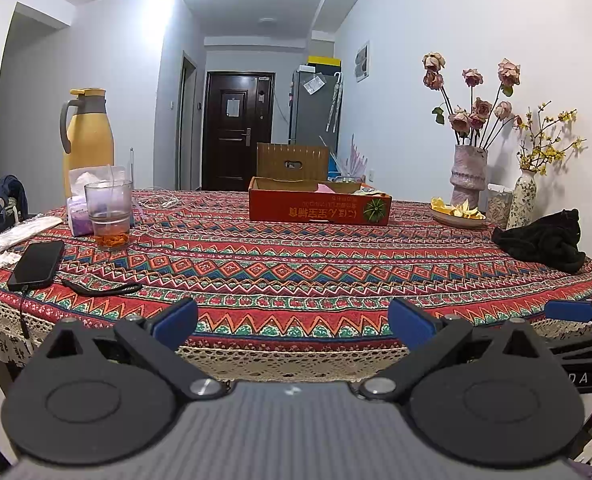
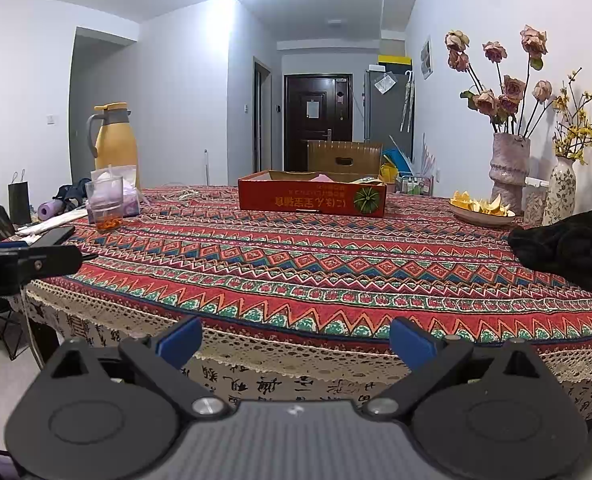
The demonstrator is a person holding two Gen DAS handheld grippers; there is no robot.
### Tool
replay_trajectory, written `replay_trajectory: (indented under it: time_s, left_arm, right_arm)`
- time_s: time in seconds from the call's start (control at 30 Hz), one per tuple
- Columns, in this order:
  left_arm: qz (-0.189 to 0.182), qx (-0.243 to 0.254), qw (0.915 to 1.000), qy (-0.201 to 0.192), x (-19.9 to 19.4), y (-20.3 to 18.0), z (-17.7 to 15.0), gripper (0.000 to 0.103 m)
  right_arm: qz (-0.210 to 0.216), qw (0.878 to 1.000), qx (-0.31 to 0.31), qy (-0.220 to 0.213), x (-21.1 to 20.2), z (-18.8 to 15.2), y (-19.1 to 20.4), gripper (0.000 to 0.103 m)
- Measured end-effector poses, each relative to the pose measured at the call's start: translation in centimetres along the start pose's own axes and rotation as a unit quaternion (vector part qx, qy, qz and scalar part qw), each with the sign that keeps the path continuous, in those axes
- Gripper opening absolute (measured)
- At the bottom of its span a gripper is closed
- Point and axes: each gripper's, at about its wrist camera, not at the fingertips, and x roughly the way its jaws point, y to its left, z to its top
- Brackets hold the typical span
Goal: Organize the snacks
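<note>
Hovering at bottom centre of each view, short of the table edge: left gripper (image 1: 292, 324) and right gripper (image 2: 294, 342), both spread wide, nothing held. Sitting mid-frame on the patterned tablecloth (image 1: 296, 264), well apart from both: red cardboard box (image 1: 319, 204), open-topped, pale packets barely showing inside. Probably light, thin-walled, prone to buckling; best pinched at a corner of the near rim.

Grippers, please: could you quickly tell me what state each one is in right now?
Left gripper: jaws open, holding nothing.
Right gripper: jaws open, holding nothing.
</note>
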Motion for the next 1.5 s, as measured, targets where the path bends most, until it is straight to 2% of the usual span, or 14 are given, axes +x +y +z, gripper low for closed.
replay_trajectory:
  time_s: [1.5]
  left_arm:
    - [0.002, -0.002, 1.0000, 0.003, 0.11, 0.15, -0.11, 0.103]
  right_arm:
    - [0.004, 1.000, 0.005, 0.005, 0.15, -0.05, 0.00, 0.100]
